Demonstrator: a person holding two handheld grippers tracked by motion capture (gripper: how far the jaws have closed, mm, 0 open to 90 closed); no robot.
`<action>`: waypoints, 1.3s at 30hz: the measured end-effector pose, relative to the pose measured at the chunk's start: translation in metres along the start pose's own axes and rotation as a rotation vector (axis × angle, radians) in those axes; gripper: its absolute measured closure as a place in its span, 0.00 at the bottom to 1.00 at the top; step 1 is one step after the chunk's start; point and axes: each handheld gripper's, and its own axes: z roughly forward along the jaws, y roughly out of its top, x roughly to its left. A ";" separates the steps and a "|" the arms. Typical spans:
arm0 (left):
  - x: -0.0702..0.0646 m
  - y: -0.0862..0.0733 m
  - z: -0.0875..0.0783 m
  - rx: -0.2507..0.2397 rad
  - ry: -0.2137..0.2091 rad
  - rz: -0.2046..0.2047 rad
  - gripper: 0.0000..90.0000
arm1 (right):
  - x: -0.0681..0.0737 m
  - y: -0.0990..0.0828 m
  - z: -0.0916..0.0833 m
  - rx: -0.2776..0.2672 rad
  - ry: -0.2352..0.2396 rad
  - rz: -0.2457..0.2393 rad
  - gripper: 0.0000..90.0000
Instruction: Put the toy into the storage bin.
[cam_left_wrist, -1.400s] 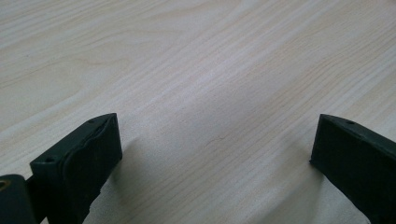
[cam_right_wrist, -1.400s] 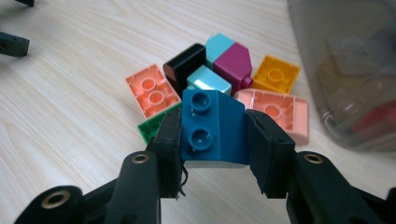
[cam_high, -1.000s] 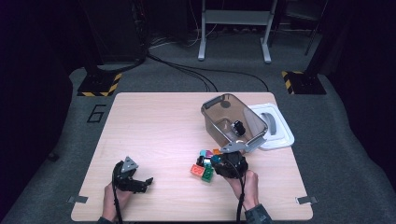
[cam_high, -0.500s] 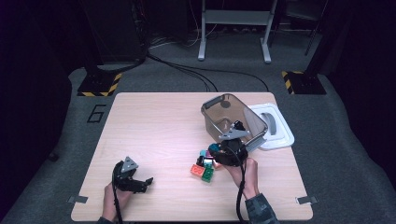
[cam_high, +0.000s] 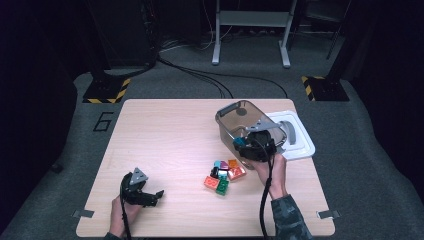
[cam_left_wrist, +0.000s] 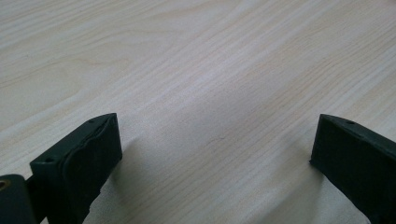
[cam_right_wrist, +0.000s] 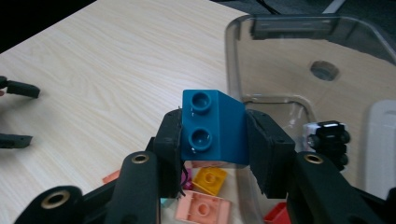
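Observation:
My right gripper (cam_right_wrist: 212, 144) is shut on a blue two-stud brick (cam_right_wrist: 212, 128), one black jaw on each side of it. In the high view the blue brick (cam_high: 240, 142) hangs in the right gripper (cam_high: 246, 145) at the near wall of a clear plastic bin (cam_high: 235, 116). Below it on the table lies a small pile of coloured bricks (cam_high: 223, 176). My left gripper (cam_high: 156, 194) rests at the table's near left, and the left gripper (cam_left_wrist: 215, 140) stands open over bare wood.
The bin's white lid (cam_high: 300, 140) lies flat to the bin's right. A black and white piece (cam_right_wrist: 329, 140) sits inside the bin (cam_right_wrist: 299, 23). Yellow (cam_right_wrist: 210, 177), pink (cam_right_wrist: 201, 205) and red (cam_right_wrist: 278, 215) bricks lie below the jaws.
The right gripper has lifted the blue brick up from the pile and carried it toward the bin. The left gripper has stayed where it was.

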 end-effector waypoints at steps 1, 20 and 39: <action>0.000 0.000 0.000 0.000 0.000 0.001 0.02 | -0.002 0.000 -0.001 0.001 -0.005 0.003 0.65; 0.000 0.000 0.000 0.000 0.000 0.000 0.02 | -0.035 -0.015 -0.002 0.094 -0.095 0.052 0.65; 0.000 0.000 0.000 0.000 0.000 0.000 0.02 | -0.038 -0.024 -0.005 0.142 -0.100 0.064 0.64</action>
